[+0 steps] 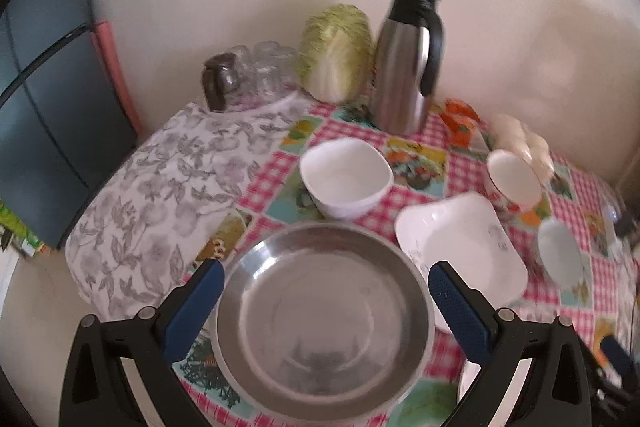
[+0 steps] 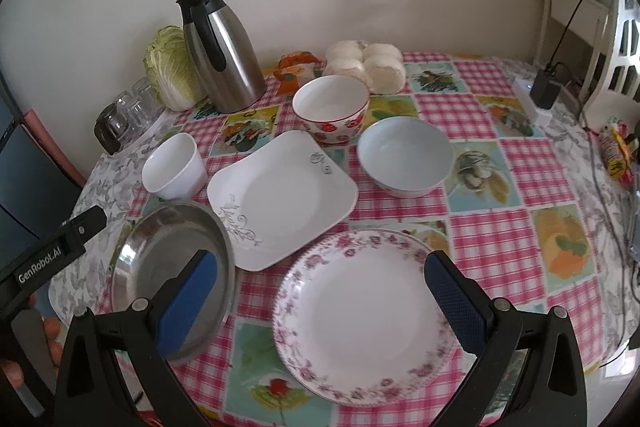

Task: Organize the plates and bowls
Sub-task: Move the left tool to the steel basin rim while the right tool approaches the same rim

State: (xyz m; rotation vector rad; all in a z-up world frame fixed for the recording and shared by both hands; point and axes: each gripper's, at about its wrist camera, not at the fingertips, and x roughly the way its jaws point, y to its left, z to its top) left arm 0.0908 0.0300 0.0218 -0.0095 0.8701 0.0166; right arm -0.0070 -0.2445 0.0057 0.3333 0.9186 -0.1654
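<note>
A round steel plate [image 1: 324, 319] lies on the checked tablecloth right below my left gripper [image 1: 326, 267], which is open with one finger on each side of the plate's rim. Behind it stand a white bowl [image 1: 346, 177], a square white plate [image 1: 464, 251], a red-flowered bowl [image 1: 514, 183] and a pale blue bowl [image 1: 560, 253]. My right gripper [image 2: 320, 259] is open above a round pink-flowered plate [image 2: 360, 315]. That view also shows the steel plate [image 2: 160, 251], square plate [image 2: 280, 195], white bowl [image 2: 174, 167], flowered bowl [image 2: 330, 107] and blue bowl [image 2: 406, 155].
A steel thermos jug [image 2: 224, 55], a cabbage [image 2: 172, 67], upturned glasses [image 2: 128, 115] and white buns [image 2: 364, 67] line the back by the wall. A power strip with a charger [image 2: 540, 95] and cables sits at the right edge. The left gripper's black housing [image 2: 52, 255] is at the table's left.
</note>
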